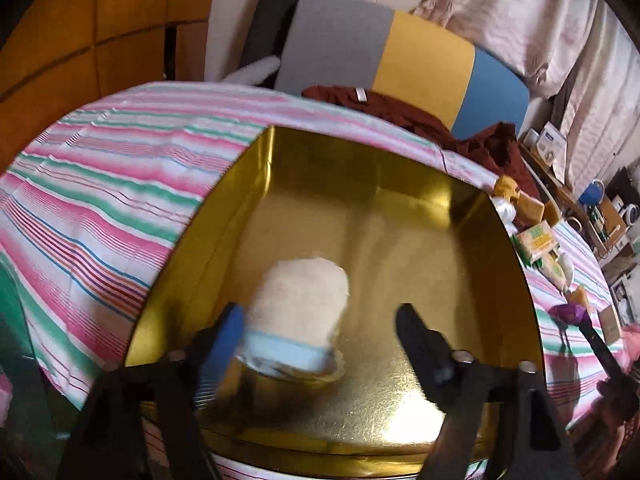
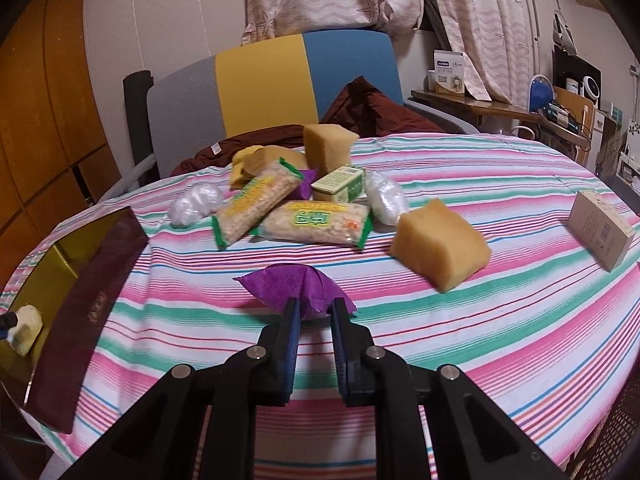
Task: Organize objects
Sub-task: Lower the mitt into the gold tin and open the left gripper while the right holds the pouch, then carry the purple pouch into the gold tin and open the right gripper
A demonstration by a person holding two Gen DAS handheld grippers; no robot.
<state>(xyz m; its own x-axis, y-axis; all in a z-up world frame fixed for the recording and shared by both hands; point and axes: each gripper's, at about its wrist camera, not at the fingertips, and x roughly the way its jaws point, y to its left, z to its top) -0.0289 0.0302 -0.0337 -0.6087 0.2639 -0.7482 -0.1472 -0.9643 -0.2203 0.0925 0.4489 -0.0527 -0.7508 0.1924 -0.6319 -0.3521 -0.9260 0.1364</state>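
Left tool [image 1: 320, 332] hangs open over the gold box [image 1: 400, 208], the cream bundle [image 1: 300, 300] lying inside at its 10 o'clock; right tool [image 2: 314, 312] pinches the purple pouch [image 2: 292, 286] above the desk [image 2: 480, 320]

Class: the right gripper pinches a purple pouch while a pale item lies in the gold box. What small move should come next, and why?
Probably carry the purple pouch, pinched in the right gripper, left toward the gold box: the left gripper stands open over the pale item lying inside.

Warm dim indoor light, glare on the gold box floor [image 1: 404, 420] at five o'clock, motion blur, fisheye-bent, dark corners
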